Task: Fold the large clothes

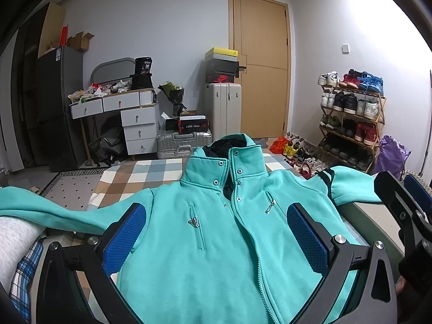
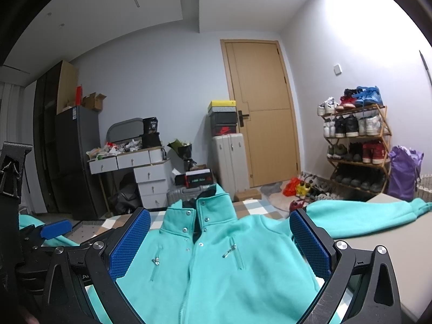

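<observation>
A teal zip jacket (image 1: 216,237) lies front up and spread flat, collar away from me, on a bed with a checked cover (image 1: 140,178). Its sleeves stretch out to both sides; the right sleeve (image 2: 359,216) rests on a grey surface. My left gripper (image 1: 216,232) hovers open over the chest, its blue pads (image 1: 127,235) wide apart with nothing between them. My right gripper (image 2: 220,243) is also open above the jacket (image 2: 216,267) near the collar, holding nothing. In the left wrist view the right gripper's body (image 1: 410,210) shows at the right edge.
Beyond the bed stand a grey suitcase (image 1: 222,113) with shoe boxes on top, a white drawer unit (image 1: 137,127), a dark fridge (image 1: 59,102), a wooden door (image 1: 260,62) and a shoe rack (image 1: 351,118). A purple bag (image 1: 391,156) sits by the rack.
</observation>
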